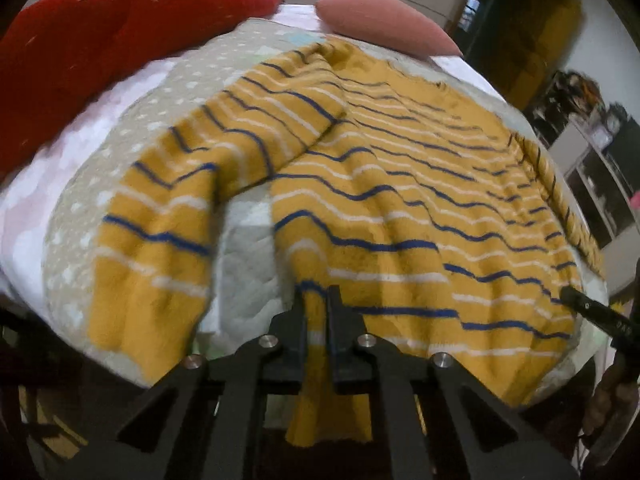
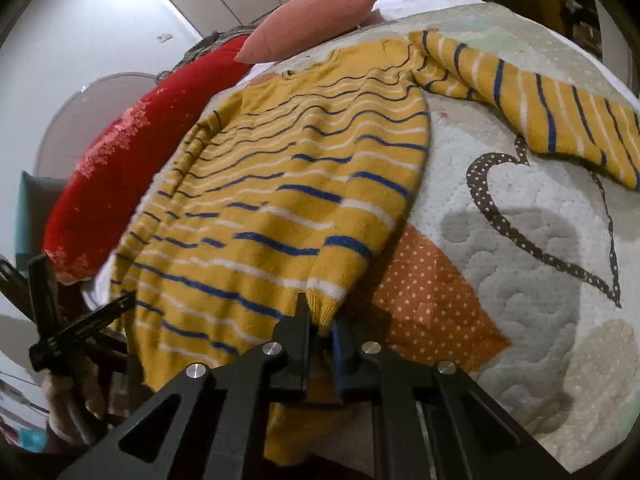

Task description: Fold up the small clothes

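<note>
A small mustard-yellow sweater with blue and white stripes lies spread on a quilted bed cover, neck at the far end. Its left sleeve trails down toward the near edge. My left gripper is shut on the sweater's bottom hem at the left corner, with cloth pinched between the fingers. In the right wrist view the same sweater fills the middle, and its other sleeve stretches off to the right. My right gripper is shut on the hem's right corner.
A red cushion and a pink pillow lie at the head of the bed. The quilt bears a dotted heart outline and an orange dotted patch. The opposite gripper shows at each view's edge.
</note>
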`<action>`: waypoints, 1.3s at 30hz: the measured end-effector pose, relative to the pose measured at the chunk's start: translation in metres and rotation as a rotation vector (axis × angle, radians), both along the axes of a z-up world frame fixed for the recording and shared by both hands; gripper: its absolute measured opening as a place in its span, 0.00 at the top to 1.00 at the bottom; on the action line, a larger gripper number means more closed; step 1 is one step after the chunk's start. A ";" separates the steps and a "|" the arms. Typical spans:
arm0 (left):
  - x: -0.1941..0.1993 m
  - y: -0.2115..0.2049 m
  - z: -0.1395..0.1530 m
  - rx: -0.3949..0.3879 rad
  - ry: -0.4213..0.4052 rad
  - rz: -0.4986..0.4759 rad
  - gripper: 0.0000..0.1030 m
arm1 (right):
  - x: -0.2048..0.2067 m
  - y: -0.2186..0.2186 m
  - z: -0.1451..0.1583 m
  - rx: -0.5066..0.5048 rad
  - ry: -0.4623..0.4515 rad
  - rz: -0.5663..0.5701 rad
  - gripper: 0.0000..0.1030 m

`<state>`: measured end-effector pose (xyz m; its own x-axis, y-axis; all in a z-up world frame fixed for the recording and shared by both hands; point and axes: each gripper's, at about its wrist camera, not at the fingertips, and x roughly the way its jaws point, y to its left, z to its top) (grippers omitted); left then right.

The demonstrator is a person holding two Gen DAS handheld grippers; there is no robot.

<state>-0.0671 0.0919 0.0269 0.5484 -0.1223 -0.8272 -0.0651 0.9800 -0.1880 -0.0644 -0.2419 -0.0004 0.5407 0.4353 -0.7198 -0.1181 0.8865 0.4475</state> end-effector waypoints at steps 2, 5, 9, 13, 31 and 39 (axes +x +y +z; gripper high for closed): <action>-0.014 0.006 0.006 0.007 -0.014 0.016 0.95 | -0.012 -0.008 0.006 -0.026 -0.011 -0.028 0.91; -0.036 0.016 0.010 -0.005 -0.016 0.034 0.95 | -0.030 -0.029 0.014 -0.038 -0.001 -0.063 0.92; -0.060 0.027 0.017 -0.025 -0.026 0.044 0.86 | -0.056 -0.055 0.028 -0.031 -0.027 -0.099 0.94; -0.062 0.026 0.035 0.034 -0.108 0.058 0.38 | -0.059 -0.108 0.040 -0.017 -0.072 -0.247 0.89; -0.002 -0.033 0.029 0.032 -0.066 -0.064 0.32 | 0.026 -0.282 -0.010 0.277 -0.068 -0.734 0.86; 0.007 -0.007 0.040 0.027 -0.112 0.009 0.32 | 0.036 -0.332 0.100 0.086 -0.266 -0.905 0.92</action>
<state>-0.0597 0.0848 0.0673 0.6386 -0.0958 -0.7635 -0.0540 0.9842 -0.1686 -0.0282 -0.5744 0.1000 0.8409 -0.1839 -0.5091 0.4904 0.6570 0.5727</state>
